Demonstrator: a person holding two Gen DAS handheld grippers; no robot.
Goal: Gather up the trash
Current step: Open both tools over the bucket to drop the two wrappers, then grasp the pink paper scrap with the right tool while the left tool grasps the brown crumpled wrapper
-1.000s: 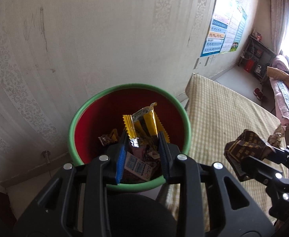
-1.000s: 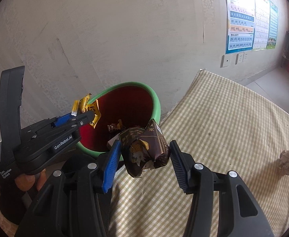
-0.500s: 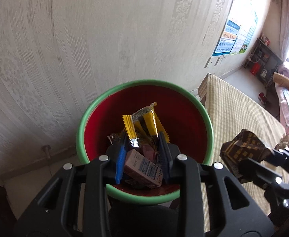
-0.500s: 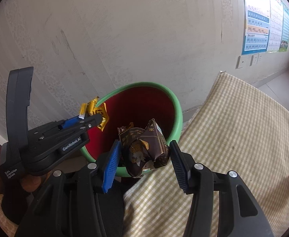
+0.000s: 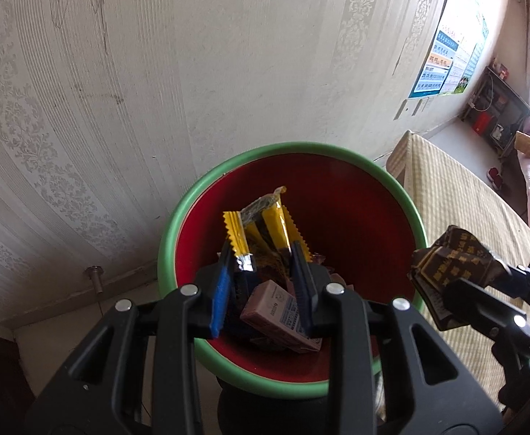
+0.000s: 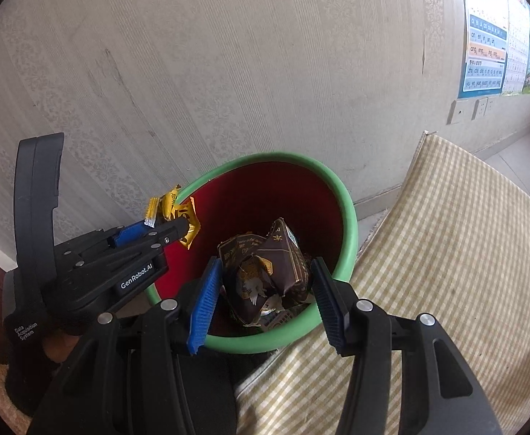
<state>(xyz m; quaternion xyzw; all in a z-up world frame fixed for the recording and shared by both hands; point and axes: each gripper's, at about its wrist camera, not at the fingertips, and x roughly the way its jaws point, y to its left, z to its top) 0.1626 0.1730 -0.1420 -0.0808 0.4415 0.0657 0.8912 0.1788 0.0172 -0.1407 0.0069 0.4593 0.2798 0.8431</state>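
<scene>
Over the round green-rimmed bin [image 5: 291, 150], left gripper [image 5: 261, 272] pinches a crinkled yellow wrapper [image 5: 261, 224], right gripper [image 6: 265, 286] a crumpled brown carton [image 6: 268, 272].

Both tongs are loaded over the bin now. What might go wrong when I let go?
1. The brown carton in the right tongs hangs near the bin's green rim beside the checked cloth; it might drop outside.
2. The yellow wrapper is light; it may cling to the left tongs.

Occluded and unresolved areas
Bin [image 5: 178, 228] floor hidden under wrappers and gripper fingers; wall poster [image 6: 486, 54] text too small; pink carton [image 5: 279, 311] print illegible.
</scene>
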